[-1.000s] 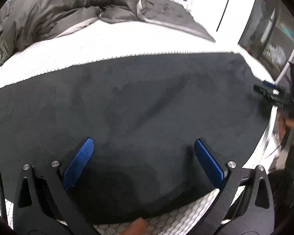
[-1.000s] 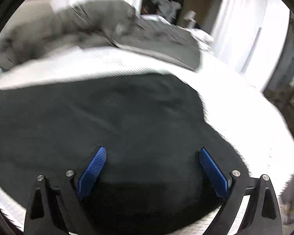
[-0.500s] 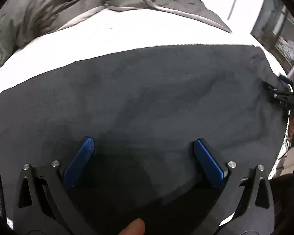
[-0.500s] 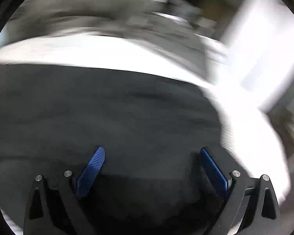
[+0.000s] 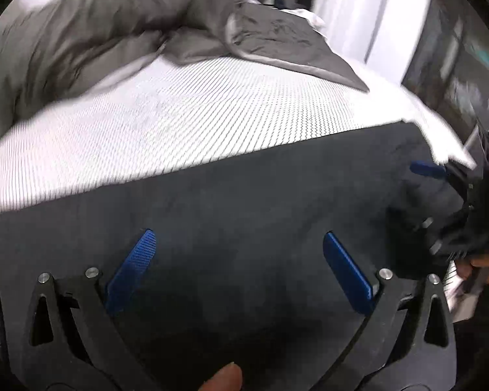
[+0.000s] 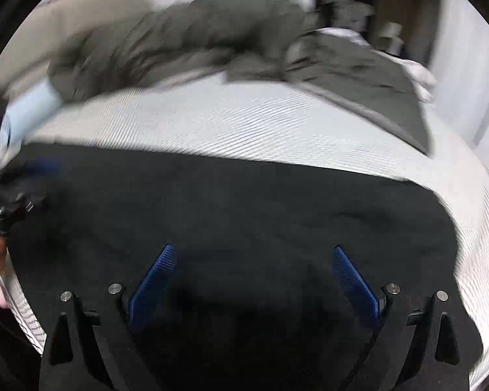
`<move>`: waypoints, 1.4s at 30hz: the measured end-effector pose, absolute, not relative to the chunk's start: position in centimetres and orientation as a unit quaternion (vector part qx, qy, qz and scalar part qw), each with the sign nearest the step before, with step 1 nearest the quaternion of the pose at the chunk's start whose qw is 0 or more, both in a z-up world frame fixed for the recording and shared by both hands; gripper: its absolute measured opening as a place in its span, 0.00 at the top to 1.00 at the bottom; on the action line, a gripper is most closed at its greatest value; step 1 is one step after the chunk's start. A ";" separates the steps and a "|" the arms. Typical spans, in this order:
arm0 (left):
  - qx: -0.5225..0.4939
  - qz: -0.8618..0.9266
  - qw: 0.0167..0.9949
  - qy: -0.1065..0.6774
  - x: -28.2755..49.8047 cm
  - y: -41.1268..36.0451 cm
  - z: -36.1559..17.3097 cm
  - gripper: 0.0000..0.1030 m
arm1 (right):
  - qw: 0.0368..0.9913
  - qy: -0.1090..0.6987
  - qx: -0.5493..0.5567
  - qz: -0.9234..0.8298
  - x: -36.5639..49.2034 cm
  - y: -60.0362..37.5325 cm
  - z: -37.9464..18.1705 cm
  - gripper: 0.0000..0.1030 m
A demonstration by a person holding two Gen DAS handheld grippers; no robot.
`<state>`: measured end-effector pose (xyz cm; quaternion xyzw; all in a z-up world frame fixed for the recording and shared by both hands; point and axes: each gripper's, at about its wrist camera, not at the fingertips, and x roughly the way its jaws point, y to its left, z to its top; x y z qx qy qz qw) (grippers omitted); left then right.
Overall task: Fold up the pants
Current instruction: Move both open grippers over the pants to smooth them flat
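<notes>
Dark, almost black pants (image 5: 244, 195) lie spread flat across the near part of a white ribbed mattress (image 5: 185, 120). My left gripper (image 5: 238, 234) hovers over their near middle, open, its blue pads (image 5: 137, 267) wide apart with only cloth beneath them. Over the pants (image 6: 244, 211) in the right wrist view, my right gripper (image 6: 253, 250) is also open and holds nothing. Each gripper shows at the edge of the other's view: the right gripper (image 5: 456, 195) at the pants' right end, the left gripper (image 6: 16, 192) at their left end.
A crumpled grey duvet (image 5: 114, 32) fills the far half of the bed. A pale blue pillow (image 6: 32, 104) sits at far left. The mattress (image 6: 309, 130) drops off at right. White curtains (image 5: 352, 9) and a dark shelf (image 5: 466, 52) stand beyond. A thumb tip (image 5: 221, 378) shows at the bottom.
Both views have tilted up and drawn back, so more bare mattress and duvet show beyond the pants. The right gripper sits higher at the pants' right end. Both grippers stay open.
</notes>
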<state>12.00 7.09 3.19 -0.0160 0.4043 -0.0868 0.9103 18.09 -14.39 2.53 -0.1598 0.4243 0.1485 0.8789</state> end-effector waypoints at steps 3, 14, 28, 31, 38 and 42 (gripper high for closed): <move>0.023 -0.098 0.888 0.449 13.8 5.7 1.6 0.01 | 0.850 0.439 -0.249 0.151 17.3 -9.9 -0.9 0.05; -0.028 -0.025 0.868 0.495 15.6 11.6 -1.2 0.01 | 0.865 0.453 -0.198 -0.089 22.3 -26.0 -0.4 0.03; -0.068 -0.036 0.890 0.449 18.6 10.0 2.4 0.01 | 0.893 0.412 -0.151 0.100 23.0 -14.3 3.0 0.04; -0.070 -0.039 0.876 0.475 20.0 9.5 0.7 0.01 | 0.870 0.438 -0.176 0.145 24.2 -11.0 0.4 0.04; -0.067 -0.023 0.869 0.489 20.4 10.8 -1.0 0.01 | 0.866 0.458 -0.202 0.009 24.9 -18.5 -1.8 0.05; -0.064 -0.019 0.870 0.488 20.4 10.8 -1.2 0.01 | 0.877 0.466 -0.112 -0.031 24.5 -25.5 -0.8 0.09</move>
